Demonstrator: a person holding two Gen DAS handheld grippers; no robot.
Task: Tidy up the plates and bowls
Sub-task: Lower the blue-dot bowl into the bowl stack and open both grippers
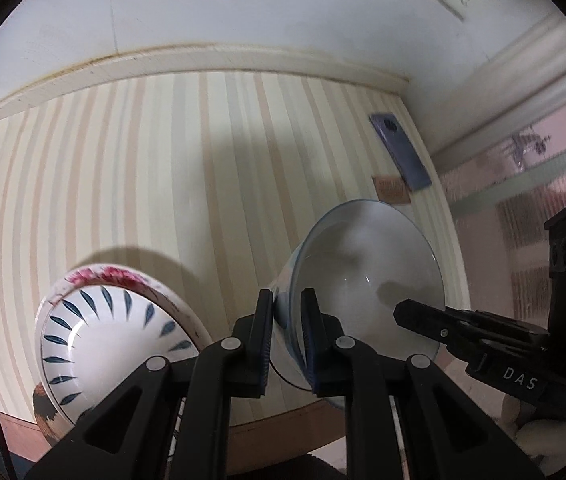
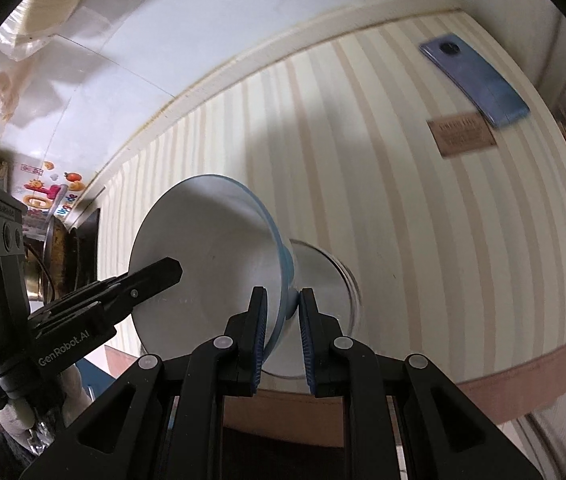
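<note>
Left wrist: both claws [image 1: 288, 336] [image 2: 281, 338] gripping bowl [image 1: 367, 276]

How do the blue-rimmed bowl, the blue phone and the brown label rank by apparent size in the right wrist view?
1. blue-rimmed bowl, by far the largest, though it sits nearest the camera, which inflates it.
2. blue phone.
3. brown label, somewhat smaller than the phone beside it on the striped tablecloth.

The blue-rimmed bowl [image 1: 367, 272] looks like glossy glazed ceramic, as does the leaf-patterned bowl [image 1: 115, 336]. The striped surface [image 1: 143, 168] appears smooth and matt. Both grippers, left gripper [image 1: 288, 336] and right gripper [image 2: 281, 340], are matt black plastic.
</note>
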